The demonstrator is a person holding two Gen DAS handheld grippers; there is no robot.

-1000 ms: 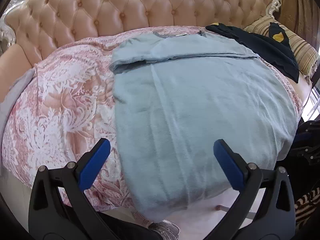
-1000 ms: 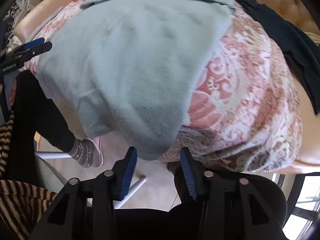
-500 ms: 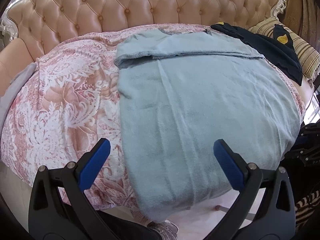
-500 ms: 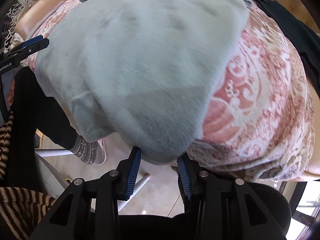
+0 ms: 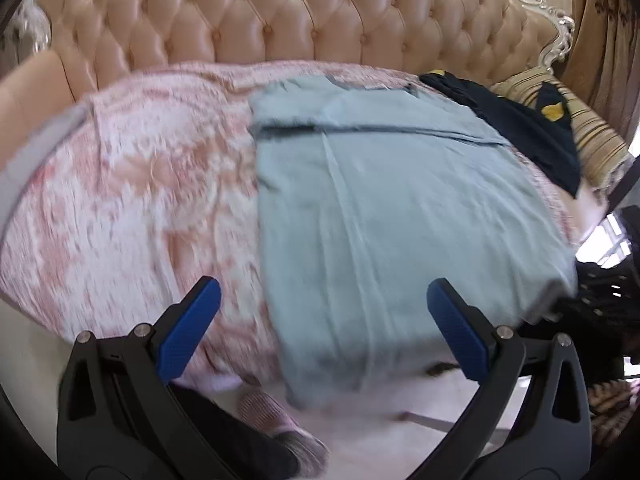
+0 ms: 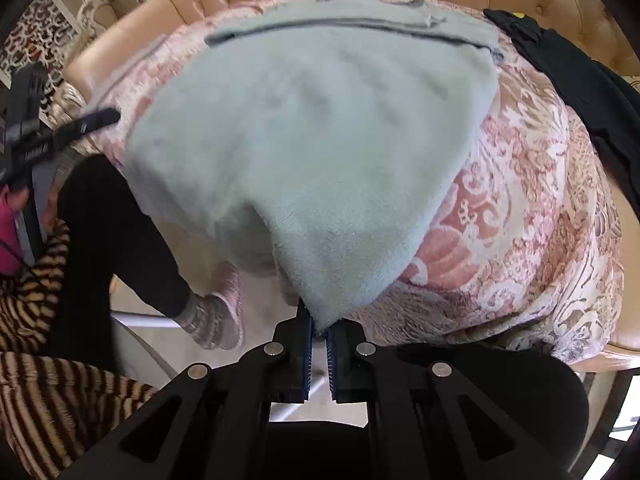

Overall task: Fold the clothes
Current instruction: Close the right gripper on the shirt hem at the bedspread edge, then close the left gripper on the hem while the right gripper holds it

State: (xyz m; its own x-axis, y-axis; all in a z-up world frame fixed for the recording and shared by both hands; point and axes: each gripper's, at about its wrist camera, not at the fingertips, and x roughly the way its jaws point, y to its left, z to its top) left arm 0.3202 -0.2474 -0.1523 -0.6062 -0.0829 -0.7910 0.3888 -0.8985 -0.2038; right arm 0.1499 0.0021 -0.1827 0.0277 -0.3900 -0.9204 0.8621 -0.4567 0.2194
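A pale blue fleece garment lies spread on the pink patterned cover of a sofa, its sleeves folded across the top and its hem hanging over the front edge. My left gripper is open above the hem's left part, touching nothing. In the right wrist view the same pale blue fleece garment runs down to my right gripper, which is shut on the hem's lower right corner. The left gripper's arm shows at the far left there.
A dark navy garment lies at the sofa's right end, beside a striped cushion. The tufted sofa back rises behind. A person's dark trouser leg and slippered foot stand on the floor by the sofa front.
My right gripper has moved in and shut on the garment's lower right hem corner. The left gripper has shifted left and back, staying open.
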